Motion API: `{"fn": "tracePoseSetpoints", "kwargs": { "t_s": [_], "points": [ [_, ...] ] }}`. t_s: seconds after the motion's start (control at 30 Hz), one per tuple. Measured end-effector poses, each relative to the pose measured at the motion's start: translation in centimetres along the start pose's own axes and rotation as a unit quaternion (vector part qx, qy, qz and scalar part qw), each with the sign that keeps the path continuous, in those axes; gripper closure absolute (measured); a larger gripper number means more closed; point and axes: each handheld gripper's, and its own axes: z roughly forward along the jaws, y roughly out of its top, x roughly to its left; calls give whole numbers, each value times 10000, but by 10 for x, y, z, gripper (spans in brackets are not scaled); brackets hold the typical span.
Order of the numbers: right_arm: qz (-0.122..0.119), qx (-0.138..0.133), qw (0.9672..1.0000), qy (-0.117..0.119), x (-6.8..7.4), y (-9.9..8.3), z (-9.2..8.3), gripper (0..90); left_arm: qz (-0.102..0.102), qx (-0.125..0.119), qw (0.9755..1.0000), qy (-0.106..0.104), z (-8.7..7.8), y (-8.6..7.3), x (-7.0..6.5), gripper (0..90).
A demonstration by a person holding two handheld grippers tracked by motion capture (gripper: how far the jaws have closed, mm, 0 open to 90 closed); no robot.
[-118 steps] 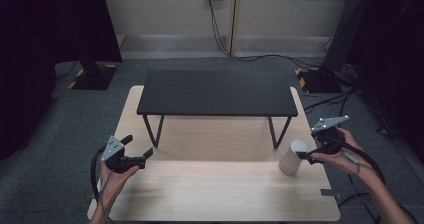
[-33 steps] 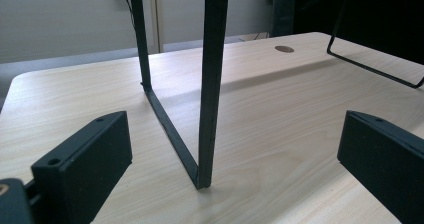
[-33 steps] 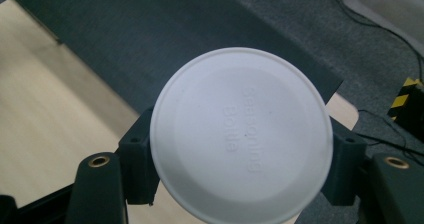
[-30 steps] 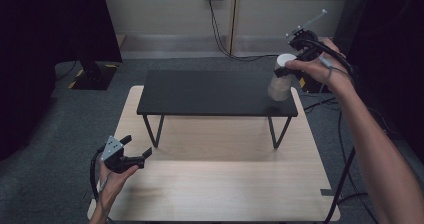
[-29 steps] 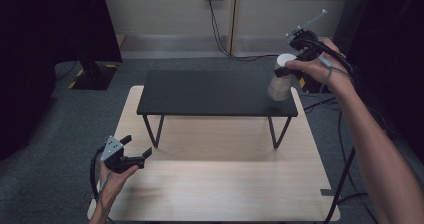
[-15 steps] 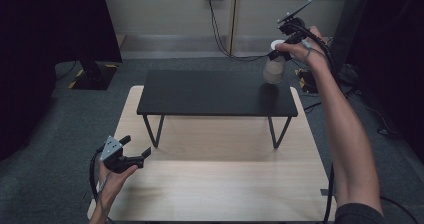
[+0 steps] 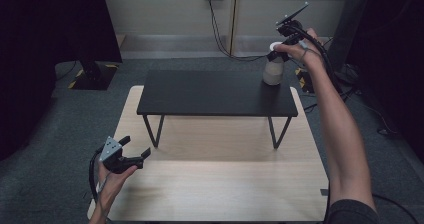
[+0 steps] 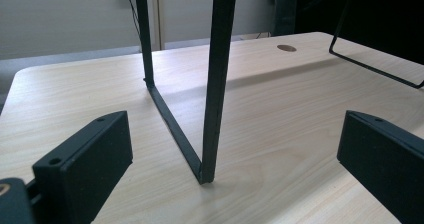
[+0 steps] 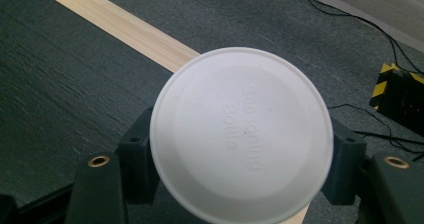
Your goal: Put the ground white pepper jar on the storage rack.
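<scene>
Seasoning bottle (image 7: 273,72) gripped below its white lid (image 9: 241,133) by the right tool (image 7: 280,54), reaching the black shelf's (image 7: 210,91) far corner; left tool (image 7: 134,152) idle, jaws wide, at desk (image 7: 215,184) level

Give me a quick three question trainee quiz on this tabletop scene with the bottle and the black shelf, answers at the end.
1. True or false: the right hand-held gripper is shut on the white bottle.
2. Where is the bottle: A) on the wooden table, B) at the far right corner of the black shelf, C) on the floor?
3. What do the left hand-held gripper jaws hold?

Key
1. True; its jaws clamp the bottle below the white lid.
2. B.
3. Nothing; they stand open low over the wooden table, facing a shelf leg.
</scene>
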Motion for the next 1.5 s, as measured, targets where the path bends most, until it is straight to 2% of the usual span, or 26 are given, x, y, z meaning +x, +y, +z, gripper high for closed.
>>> {"fn": "tracePoseSetpoints", "kwargs": {
  "t_s": [0.1, 0.17, 0.2, 0.23, 0.33, 0.4, 0.43, 0.53, 0.57, 0.6, 0.63, 0.7, 0.77, 0.8, 0.83, 0.87, 0.9, 0.97, 1.1, 1.17, 1.2, 1.37, 1.5],
  "points": [
    [4, 0, 10000, 17, -2, -2, 0, 319, 13, 9, 10000, -10, 0, 0, 0, 4],
    [88, -67, 9998, 156, -8, -6, 1, 217, 23, -9, 10000, -22, 0, 0, -1, 4],
    [51, -73, 9999, 67, -6, -8, 0, 180, 29, -10, 10000, -26, 0, 0, -1, 4],
    [136, -111, 9998, -7, -5, -12, -2, 106, 32, -5, 10000, -24, -1, 0, -1, 4],
    [160, -267, 9995, 40, -8, -20, -10, 100, 30, -11, 10000, -26, -1, 0, 0, 4],
    [263, -435, 9986, 111, -12, -31, -28, 87, 39, -9, 10000, -40, 0, 0, -1, 4],
    [263, -435, 9986, 111, -12, -31, -28, 87, 39, -9, 10000, -40, 0, 0, -1, 4],
    [307, -636, 9974, 156, -15, -47, -55, 85, 60, -4, 10000, -54, 0, 1, -1, 4],
    [299, -662, 9973, 117, -14, -52, -63, 85, 69, -1, 10000, -54, 0, 1, -2, 4],
    [195, -715, 9972, 65, -11, -64, -80, 84, 77, -9, 10000, -57, 0, 1, -2, 4],
    [195, -715, 9972, 65, -11, -64, -80, 84, 77, -9, 10000, -57, 0, 1, -2, 4],
    [172, -825, 9964, 68, -10, -80, -96, 83, 54, -19, 10000, -64, 0, 1, -2, 4],
    [60, -937, 9956, 13, -5, -105, -118, 94, 82, 0, 9999, -89, 1, 1, -1, 4],
    [17, -999, 9950, 4, -2, -115, -124, 94, 75, -3, 9999, -107, 1, 1, -1, 4],
    [17, -999, 9950, 4, -2, -115, -124, 94, 75, -3, 9999, -107, 1, 1, -1, 4],
    [23, -1067, 9943, 27, 0, -124, -130, 97, 75, 3, 9999, -116, 1, 1, -1, 4],
    [-23, -1204, 9927, -57, 6, -143, -141, 101, 61, 0, 9999, -115, 2, 1, -2, 4],
    [-42, -1321, 9912, -48, 10, -160, -150, 101, 86, 4, 9999, -114, 2, 1, -2, 4],
    [-40, -1464, 9892, 9, 14, -190, -161, 102, 82, 0, 9999, -107, 2, 1, -3, 5],
    [-48, -1458, 9893, 15, 15, -195, -163, 102, 76, 1, 9999, -104, 2, 1, -3, 5],
    [-56, -1519, 9884, 40, 17, -206, -164, 102, 55, 1, 9999, -103, 1, 1, -3, 5],
    [-83, -1497, 9887, 67, 21, -220, -167, 102, -20, 1, 10000, -92, 1, 0, -2, 5],
    [-35, -1552, 9879, 34, 20, -228, -171, 105, 9, -12, 9999, -118, 5, 2, -2, 5]
  ]
}}
